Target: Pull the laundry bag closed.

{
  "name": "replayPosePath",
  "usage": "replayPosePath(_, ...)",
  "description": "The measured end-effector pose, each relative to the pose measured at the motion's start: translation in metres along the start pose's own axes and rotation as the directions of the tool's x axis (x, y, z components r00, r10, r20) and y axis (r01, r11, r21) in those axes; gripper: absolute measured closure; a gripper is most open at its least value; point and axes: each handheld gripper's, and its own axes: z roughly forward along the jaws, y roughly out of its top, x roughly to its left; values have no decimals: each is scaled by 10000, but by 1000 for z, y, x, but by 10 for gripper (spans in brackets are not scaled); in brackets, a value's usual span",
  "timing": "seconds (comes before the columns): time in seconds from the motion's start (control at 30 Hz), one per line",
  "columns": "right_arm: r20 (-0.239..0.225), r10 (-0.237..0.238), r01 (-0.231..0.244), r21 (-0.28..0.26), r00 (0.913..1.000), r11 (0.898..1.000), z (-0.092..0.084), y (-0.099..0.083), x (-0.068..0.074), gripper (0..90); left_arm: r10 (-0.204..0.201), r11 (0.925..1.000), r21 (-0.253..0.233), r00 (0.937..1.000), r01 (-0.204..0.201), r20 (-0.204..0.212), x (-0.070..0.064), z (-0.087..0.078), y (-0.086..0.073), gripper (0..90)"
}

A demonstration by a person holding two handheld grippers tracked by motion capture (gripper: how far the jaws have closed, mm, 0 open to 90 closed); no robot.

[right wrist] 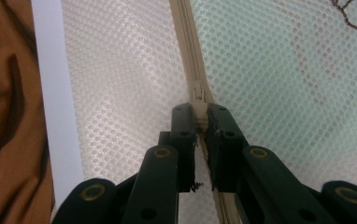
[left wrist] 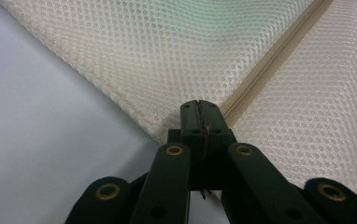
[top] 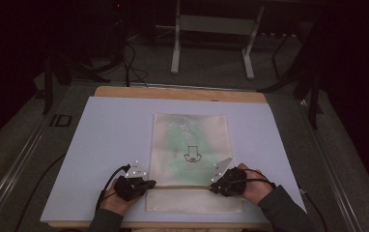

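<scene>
Nearest the lens in the right gripper view, the right gripper (right wrist: 198,116) is seen with its jaws drawn in on the zipper pull (right wrist: 198,106), the beige tab pinched between them with a narrow gap left at either side. The zipper track (right wrist: 186,42) is observed running straight ahead of the jaws. Mesh with a green cast lies to one side of the track and paler mesh to the other.

In the left gripper view, the left gripper (left wrist: 199,112) is seen fully closed, jaw faces pressed together on the hem of the mesh bag (left wrist: 176,51) at the bag's corner. The end of the zipper is noted just beyond and to one side of the jaw tips; whether the tape itself is caught cannot be told.

In the high view, the bag is recorded lying flat on the white board (top: 110,130). Both grippers are set on its near zipper line, the left at the bag's left edge and the right near its right edge. A narrow strip of mesh lies on the person's side of that line.

Step judged in hand: the bag is anchored at one end and the pull is gripped at the other, ready for drawing along the track.

Next move, as judged: the pull is to be drawn toward the left gripper, in line with the track and kept low. The anchoring pinch is to be held firm so the mesh is not bunched.
</scene>
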Motion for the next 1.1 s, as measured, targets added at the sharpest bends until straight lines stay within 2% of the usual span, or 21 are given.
replayPosePath(0.1, -49, 20, -21, -127, 10000, 9999, -1, -2, -1, 824, 5, 10000, -7, 10000, -5, 7, 0, 0, 0, 894)
replayPosePath(1.1, -4, 40, -40, 7, 10000, 10000, -6, -10, -3, 824, -15, 10000, 19, 10000, 15, 42, 1, 0, 0, 894)
